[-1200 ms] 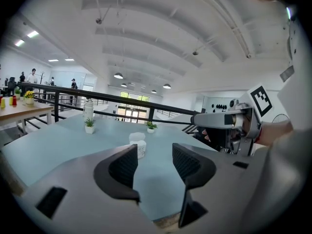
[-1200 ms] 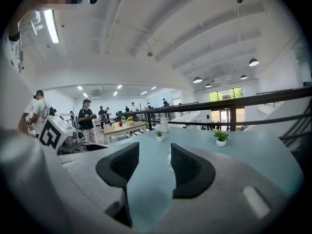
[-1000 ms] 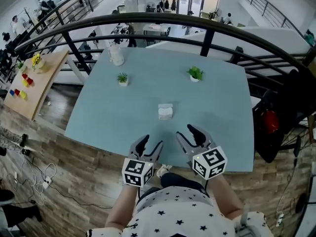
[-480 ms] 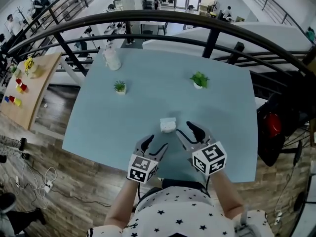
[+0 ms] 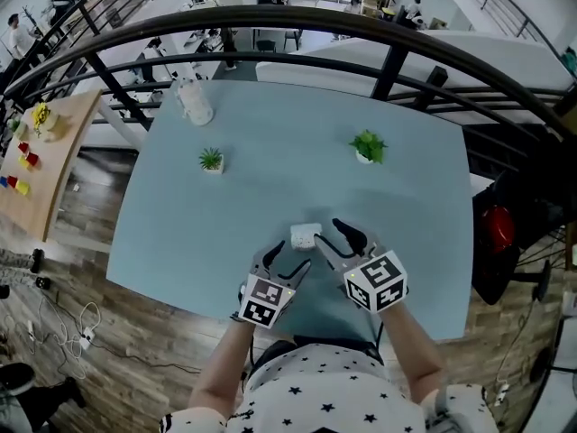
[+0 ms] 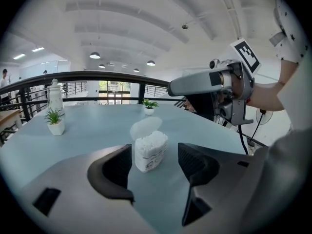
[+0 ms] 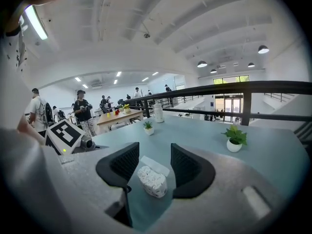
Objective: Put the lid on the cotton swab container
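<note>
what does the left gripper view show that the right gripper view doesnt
Only left gripper view: the right gripper seen side-on. Only right gripper view: the marker cube of the left gripper, people by a wooden table. Both: the open cotton swab container, untouched, seen between that view's own parted jaws, its lid flipped back; the left jaws are opening.
</note>
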Action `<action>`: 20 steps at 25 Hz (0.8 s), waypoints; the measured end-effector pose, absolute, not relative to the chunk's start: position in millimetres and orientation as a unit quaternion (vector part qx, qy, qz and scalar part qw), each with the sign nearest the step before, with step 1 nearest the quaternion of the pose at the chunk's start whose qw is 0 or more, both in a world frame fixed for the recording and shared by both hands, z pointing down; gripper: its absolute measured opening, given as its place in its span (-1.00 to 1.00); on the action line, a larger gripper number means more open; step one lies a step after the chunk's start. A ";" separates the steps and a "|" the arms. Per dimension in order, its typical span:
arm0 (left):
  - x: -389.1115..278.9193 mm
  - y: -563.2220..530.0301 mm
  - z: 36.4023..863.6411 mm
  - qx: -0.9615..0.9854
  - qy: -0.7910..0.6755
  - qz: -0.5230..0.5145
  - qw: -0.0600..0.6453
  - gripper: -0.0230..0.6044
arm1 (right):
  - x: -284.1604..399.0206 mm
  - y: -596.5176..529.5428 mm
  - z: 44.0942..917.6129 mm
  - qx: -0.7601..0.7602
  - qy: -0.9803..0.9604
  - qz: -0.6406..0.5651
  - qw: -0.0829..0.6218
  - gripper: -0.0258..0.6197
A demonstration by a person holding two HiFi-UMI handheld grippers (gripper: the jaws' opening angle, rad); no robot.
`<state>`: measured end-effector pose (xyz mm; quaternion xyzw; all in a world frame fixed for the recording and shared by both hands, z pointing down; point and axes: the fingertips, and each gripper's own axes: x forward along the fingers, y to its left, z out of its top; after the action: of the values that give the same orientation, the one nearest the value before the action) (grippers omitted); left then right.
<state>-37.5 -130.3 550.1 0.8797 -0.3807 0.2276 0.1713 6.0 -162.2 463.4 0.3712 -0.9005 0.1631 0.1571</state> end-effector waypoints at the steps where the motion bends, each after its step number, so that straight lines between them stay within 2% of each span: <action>1: -36.4 -132.7 553.6 0.880 -0.379 0.232 0.170 -0.04 | 5.1 -164.2 467.3 0.368 -0.901 0.165 0.161 -0.34; 20: -24.1 -163.7 593.0 0.878 -0.357 0.279 0.152 -0.02 | -16.8 -175.0 514.7 0.297 -0.911 0.169 0.230 -0.34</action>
<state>-24.1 -163.7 593.0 0.8784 -0.3565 0.2794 0.1522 -16.8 -175.0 514.7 0.2973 -0.9113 0.1688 0.2296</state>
